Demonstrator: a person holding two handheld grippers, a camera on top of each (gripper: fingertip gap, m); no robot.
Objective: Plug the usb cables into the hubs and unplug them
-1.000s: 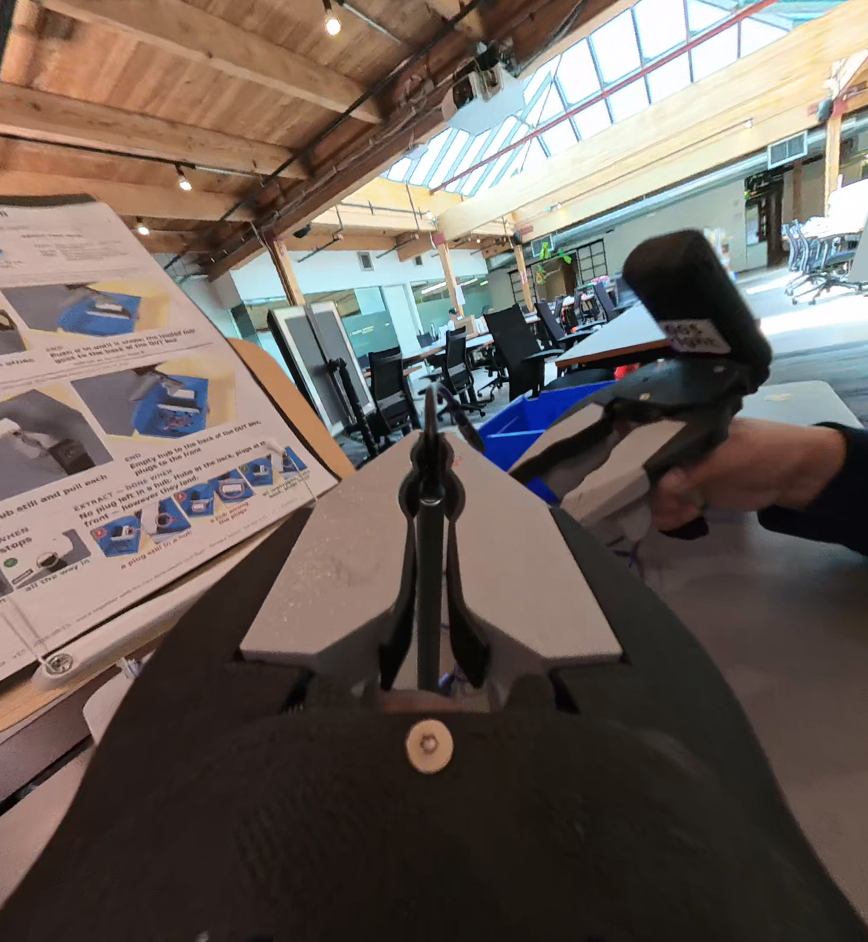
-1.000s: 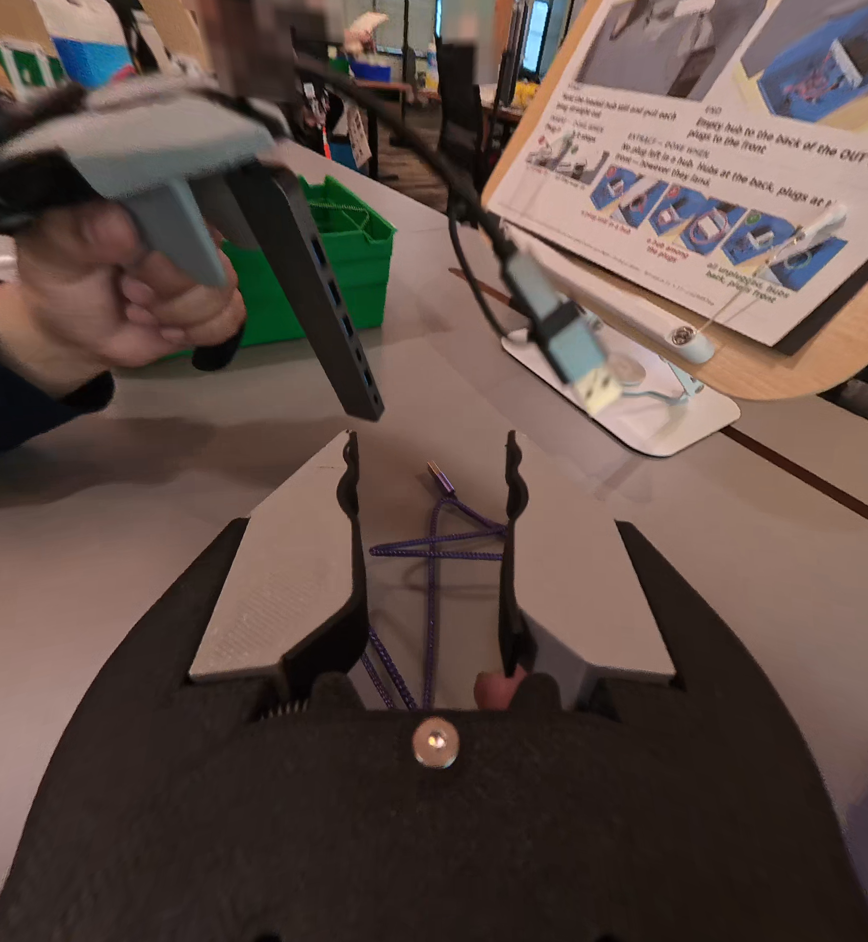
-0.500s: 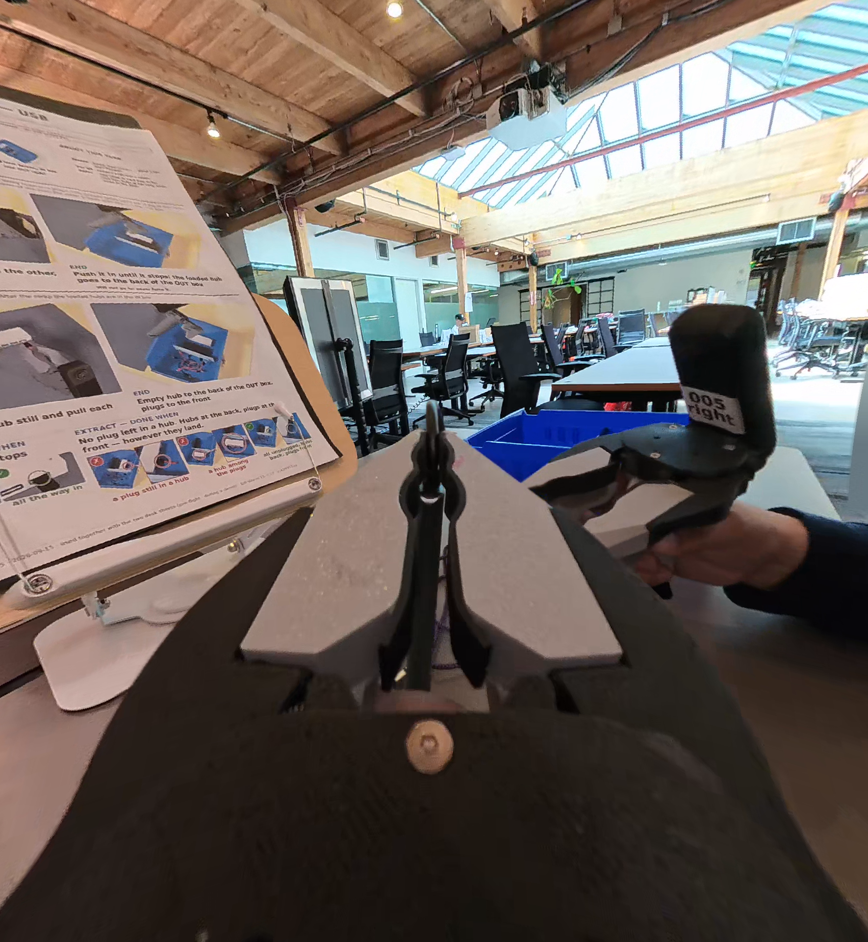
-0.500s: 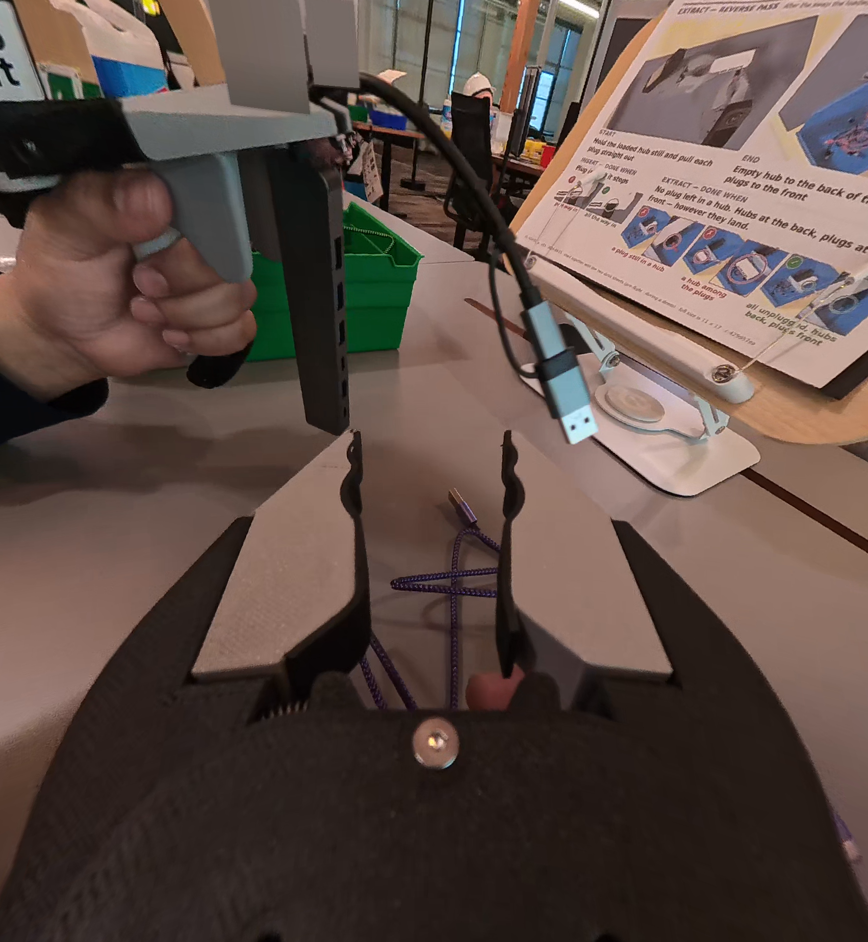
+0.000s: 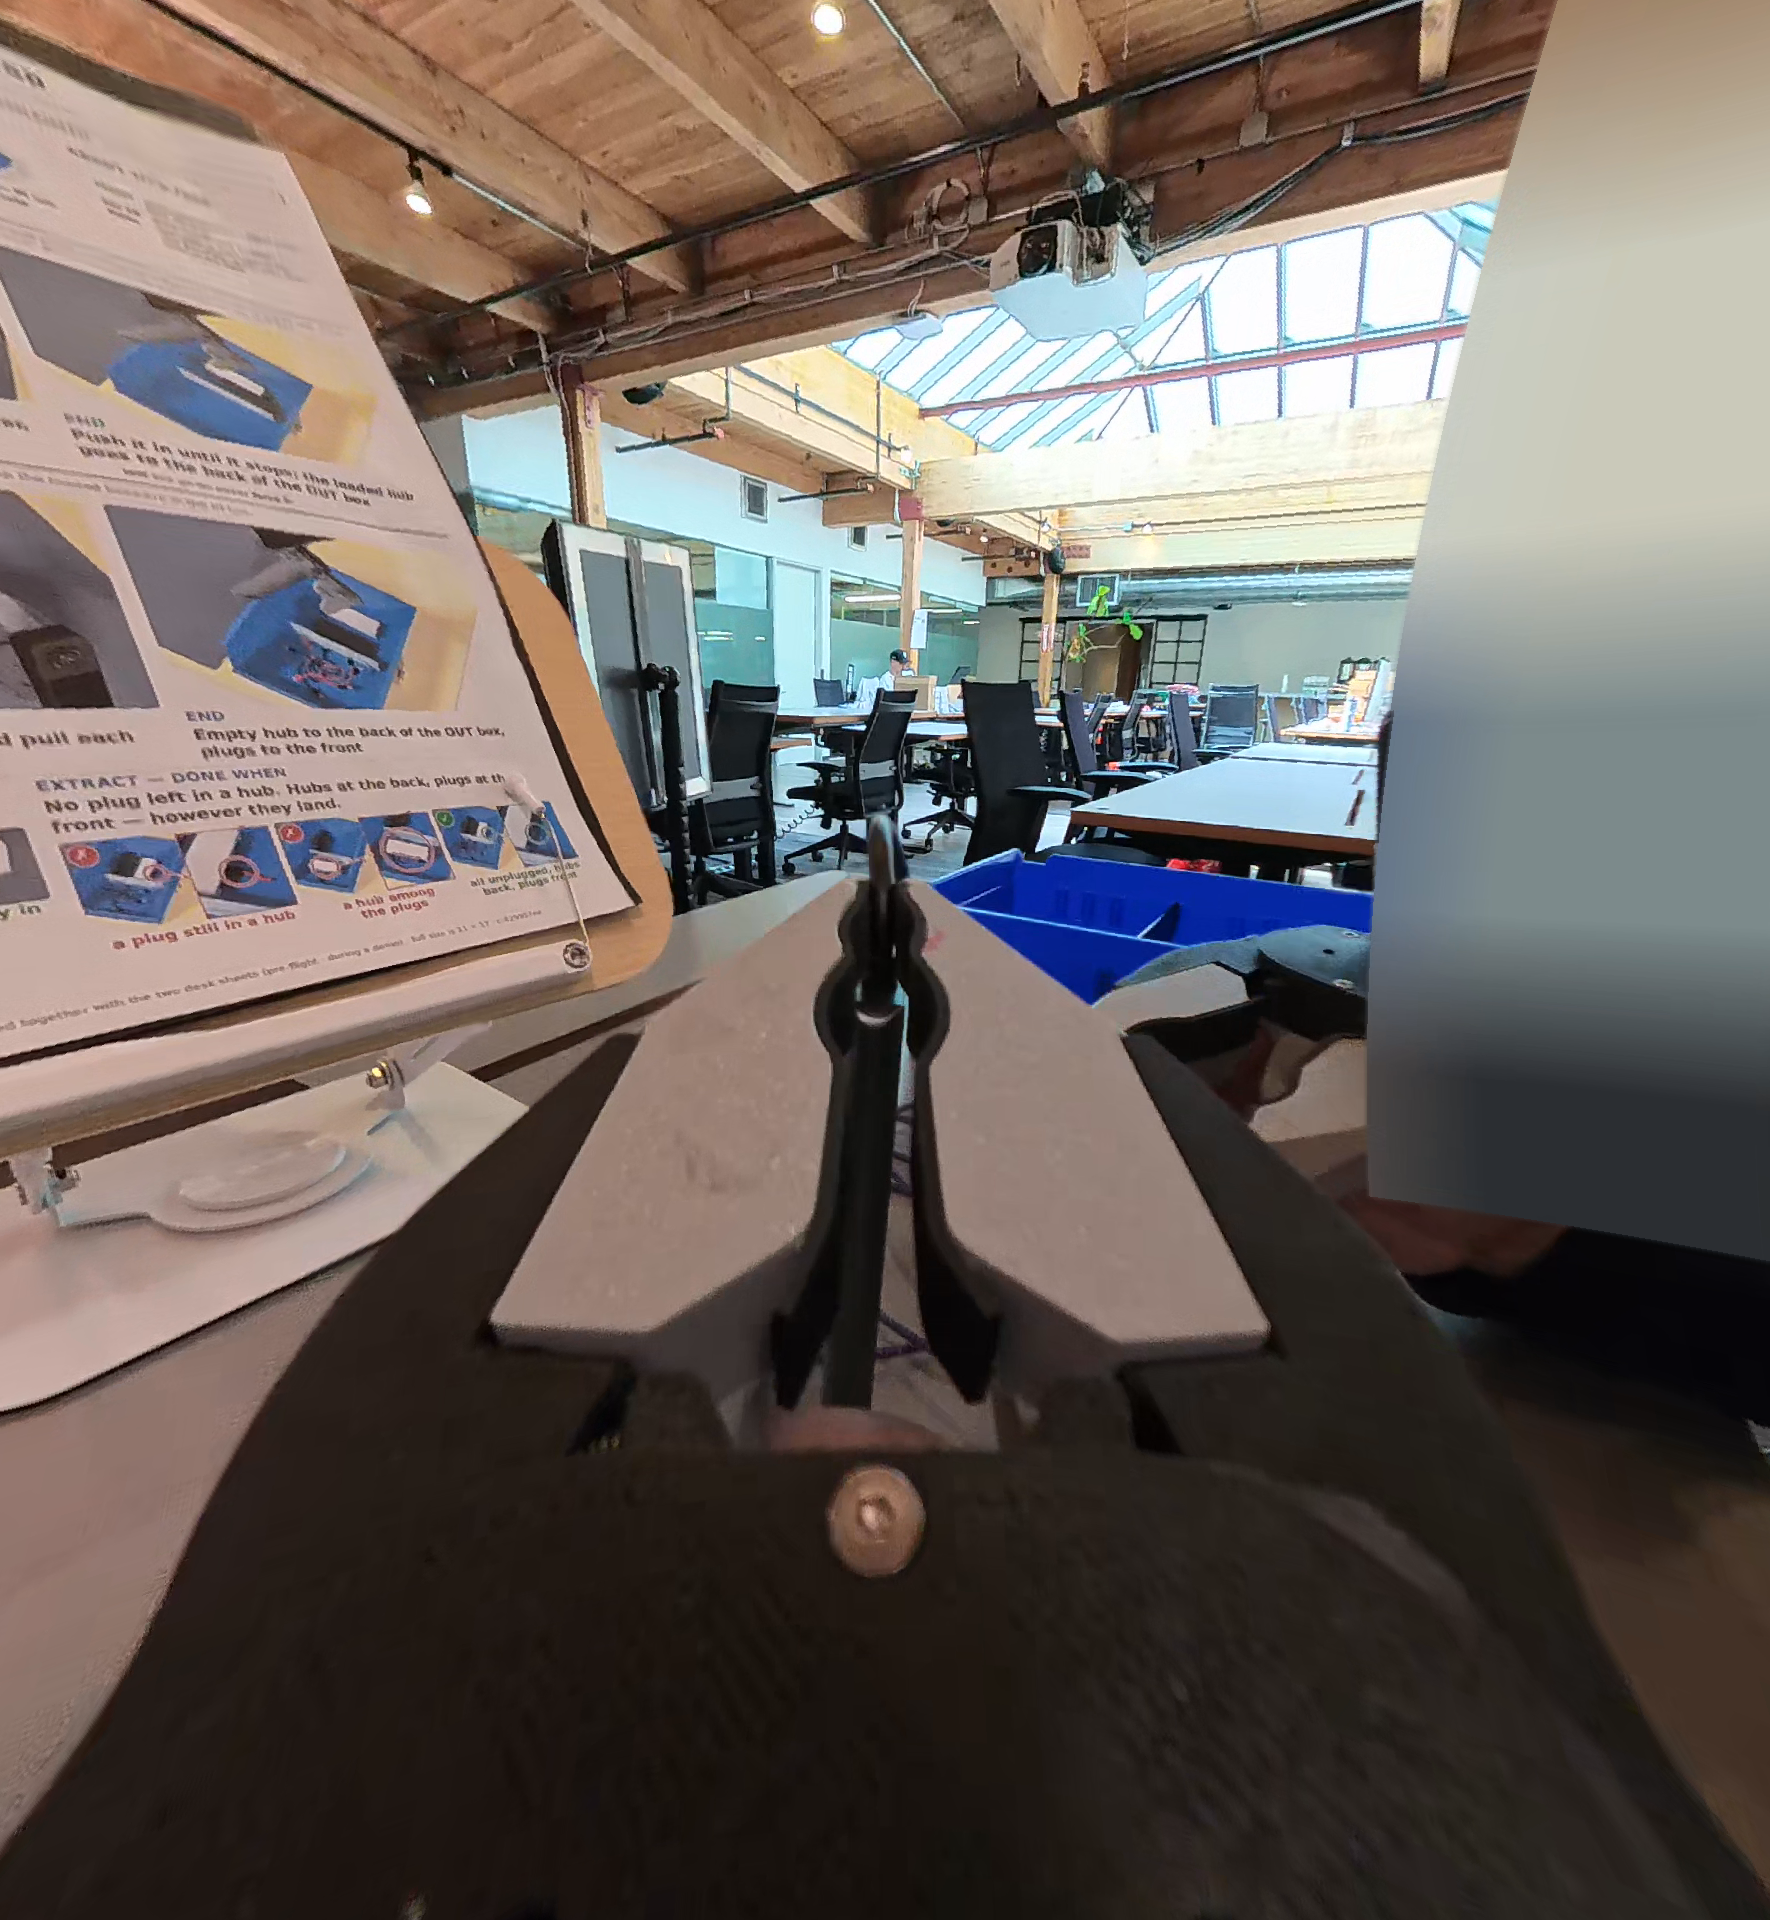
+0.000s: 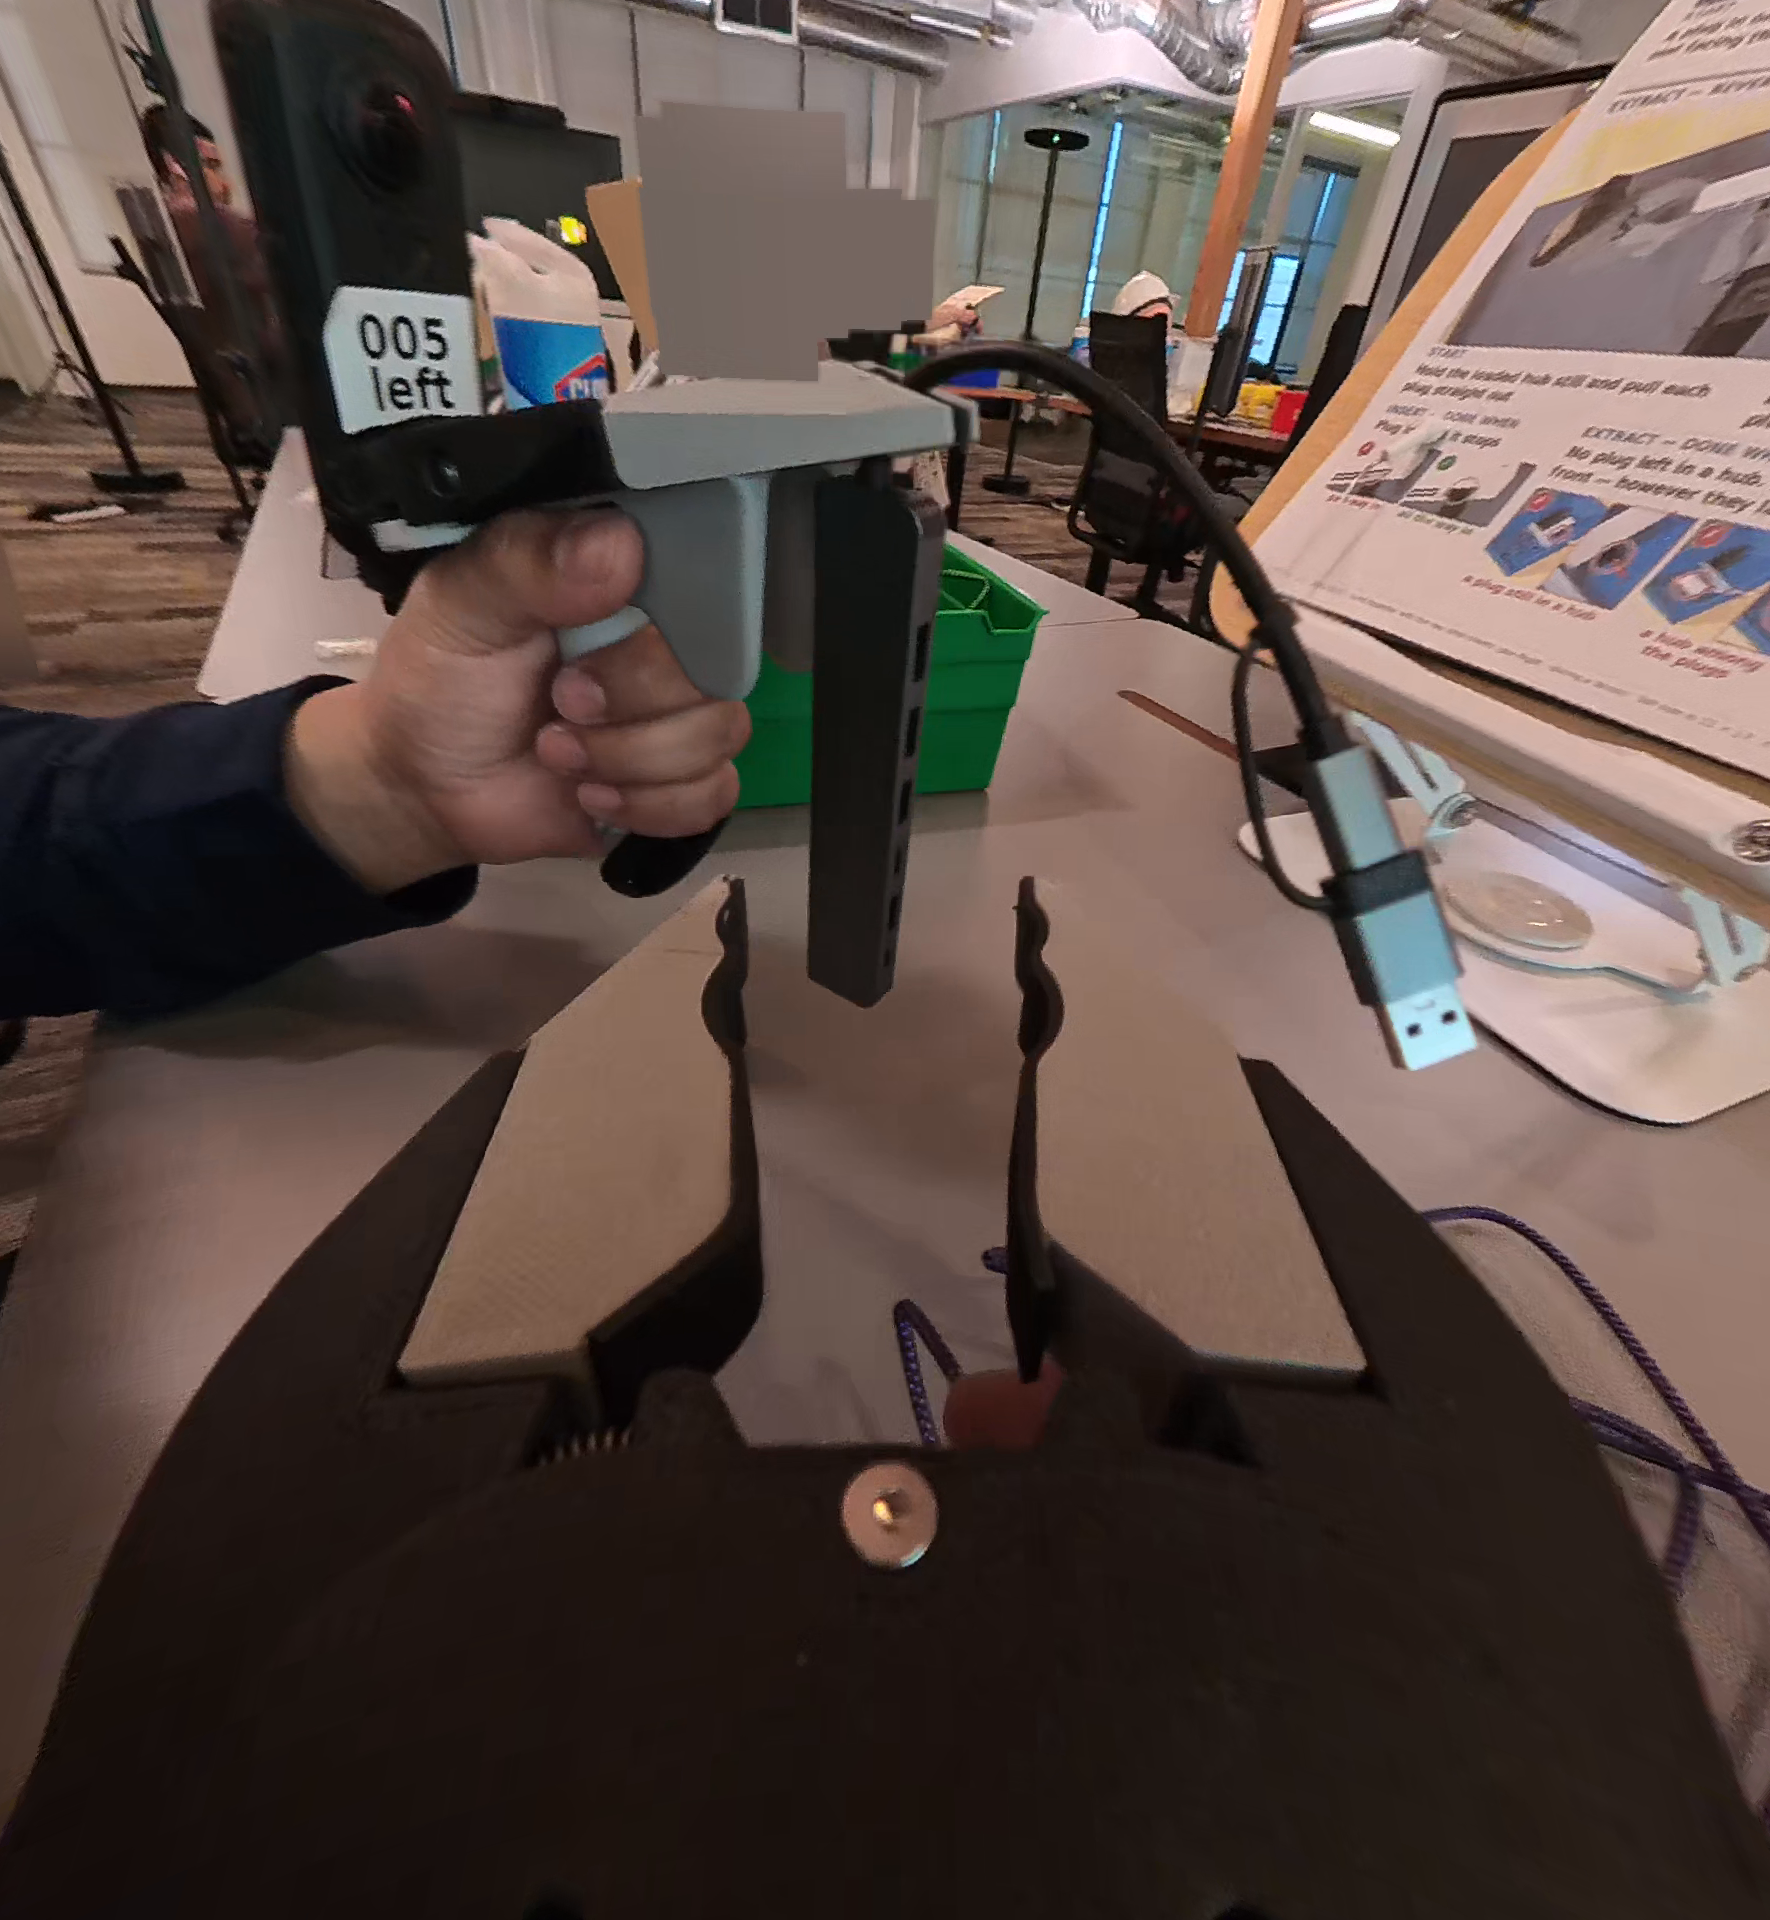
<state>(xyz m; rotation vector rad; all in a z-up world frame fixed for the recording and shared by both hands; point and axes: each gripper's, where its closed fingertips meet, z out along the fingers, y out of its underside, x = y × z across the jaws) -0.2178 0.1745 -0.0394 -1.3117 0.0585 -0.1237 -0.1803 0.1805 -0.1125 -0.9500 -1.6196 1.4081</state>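
1. Your left gripper (image 6: pixel 865 488) is clenched on the dark hub (image 6: pixel 865 748), which hangs upright at 12 o'clock in the right wrist view, port row facing 3 o'clock, bottom end clear of the table (image 6: pixel 237 1122).
2. In the left wrist view the left gripper (image 5: pixel 881 935) shows the hub only as a thin dark edge between its closed fingers.
3. Your right gripper (image 6: pixel 876 935) is released and holds nothing.
4. The hub's own black lead (image 6: pixel 1151 457) loops out to 2 o'clock; its silver plug (image 6: pixel 1395 935) dangles free.
5. The purple cable (image 6: pixel 1691 1455) lies on the table at 4 o'clock, partly under your right gripper.
6. Risk: grip sits only on the hub's top, so a sideways push into a low port could swing or twist it out.
7. Risk: the dangling plug may snag the paper stand (image 6: pixel 1587 987) or swing across the ports.
8. Risk: the purple cable's plug end isn't visible here, so you could grab the cord rather than the plug.
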